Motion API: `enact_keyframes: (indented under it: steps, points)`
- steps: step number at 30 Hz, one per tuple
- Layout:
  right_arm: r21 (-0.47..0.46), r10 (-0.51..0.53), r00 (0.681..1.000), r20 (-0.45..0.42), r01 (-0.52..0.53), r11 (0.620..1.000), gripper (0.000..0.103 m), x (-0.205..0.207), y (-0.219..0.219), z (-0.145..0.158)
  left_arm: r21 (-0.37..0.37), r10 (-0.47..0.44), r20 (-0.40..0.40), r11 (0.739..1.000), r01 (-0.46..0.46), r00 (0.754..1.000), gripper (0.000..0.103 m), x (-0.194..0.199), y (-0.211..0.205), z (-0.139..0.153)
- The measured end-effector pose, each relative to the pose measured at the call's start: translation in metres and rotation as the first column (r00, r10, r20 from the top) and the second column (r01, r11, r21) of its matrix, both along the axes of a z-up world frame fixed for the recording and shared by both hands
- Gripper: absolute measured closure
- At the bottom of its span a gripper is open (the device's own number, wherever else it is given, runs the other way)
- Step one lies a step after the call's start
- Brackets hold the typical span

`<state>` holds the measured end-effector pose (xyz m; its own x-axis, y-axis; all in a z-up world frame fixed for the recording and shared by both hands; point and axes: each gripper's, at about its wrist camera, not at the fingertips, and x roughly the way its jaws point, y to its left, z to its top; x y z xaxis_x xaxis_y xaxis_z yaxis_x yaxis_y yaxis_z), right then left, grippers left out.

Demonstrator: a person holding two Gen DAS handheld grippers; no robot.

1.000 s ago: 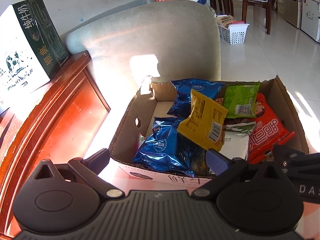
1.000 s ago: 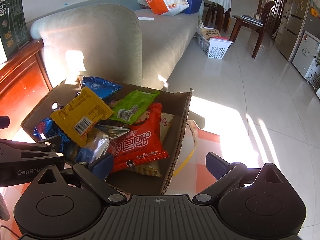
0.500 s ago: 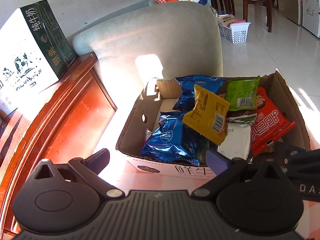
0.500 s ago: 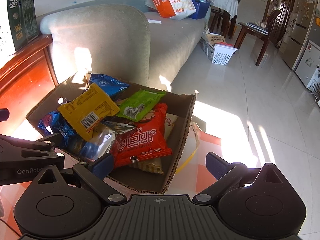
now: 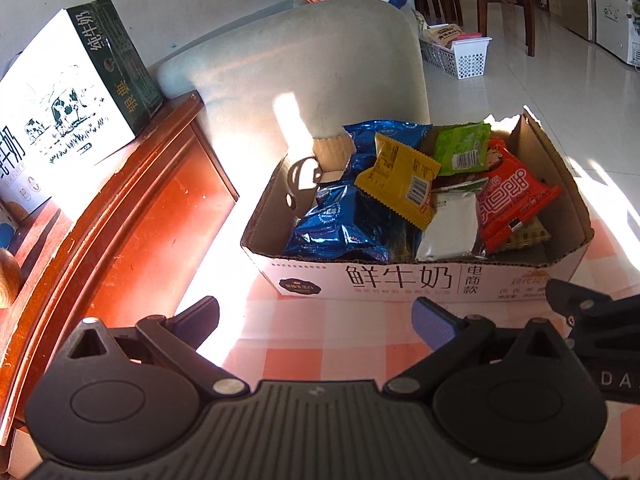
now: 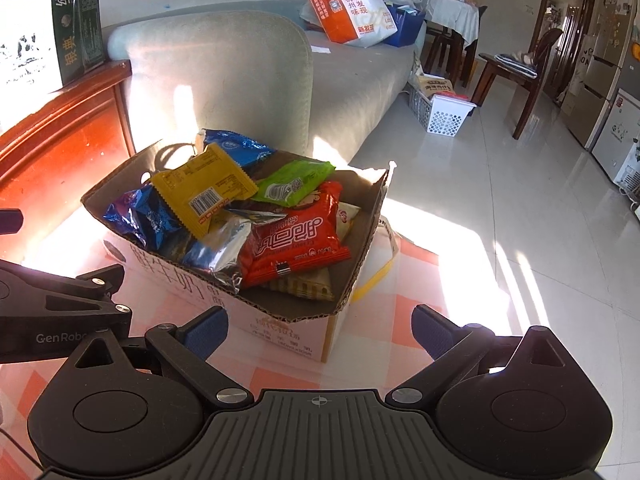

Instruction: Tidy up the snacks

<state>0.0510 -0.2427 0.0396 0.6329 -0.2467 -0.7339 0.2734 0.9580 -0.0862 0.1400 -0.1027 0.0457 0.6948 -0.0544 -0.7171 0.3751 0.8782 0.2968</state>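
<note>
A cut-down cardboard box [image 5: 400, 280] [image 6: 280, 320] full of snack packets stands on a pink checked tablecloth [image 5: 320, 344]. On top lie a yellow packet [image 5: 400, 180] [image 6: 204, 192], a red packet [image 5: 508, 200] [image 6: 296, 236], a green packet [image 5: 460, 152] [image 6: 292, 184], blue foil packets [image 5: 340, 224] [image 6: 140, 216] and a silver one [image 5: 452, 228]. My left gripper [image 5: 316, 316] is open and empty, just short of the box's near wall. Beside the box's near right corner, my right gripper [image 6: 320, 328] is open and empty too.
A grey sofa arm [image 5: 304, 72] rises right behind the box. A red wooden cabinet [image 5: 132, 216] with a milk carton case [image 5: 68, 92] stands to the left. Tiled floor [image 6: 520, 200], a white basket [image 6: 444, 116] and a wooden chair [image 6: 512, 76] lie to the right.
Both grippers have drawn back from the box, which now sits farther ahead with its printed front wall in full view. Both stay open and empty.
</note>
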Motion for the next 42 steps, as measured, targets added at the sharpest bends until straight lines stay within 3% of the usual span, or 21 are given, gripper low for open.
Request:
enact_keyframes:
  steps: [11,19,29,35,42]
  points:
    - [0.035,0.053,0.997,-0.047,-0.051,0.998,0.004,-0.044,0.035,-0.026,0.052,0.008,-0.051,0.999,-0.005,0.999,0.002,-0.049,0.033,-0.022]
    - [0.135,0.081,0.995,-0.060,-0.073,0.988,0.004,-0.078,0.051,-0.041,0.029,0.030,-0.090,0.999,-0.028,0.995,0.002,-0.078,0.061,-0.028]
    - [0.252,0.152,0.988,-0.016,-0.143,0.957,0.003,-0.116,0.063,-0.042,-0.018,0.015,-0.104,1.000,-0.017,0.994,0.001,-0.112,0.088,-0.022]
    - [0.130,0.131,0.989,-0.072,-0.121,0.984,0.002,-0.122,0.077,-0.066,-0.034,0.035,-0.126,0.999,-0.040,0.991,0.001,-0.118,0.105,-0.028]
    - [0.126,0.217,0.974,-0.069,-0.207,0.970,0.002,-0.120,0.102,-0.095,-0.059,0.073,-0.135,0.995,-0.082,0.988,0.001,-0.115,0.122,-0.027]
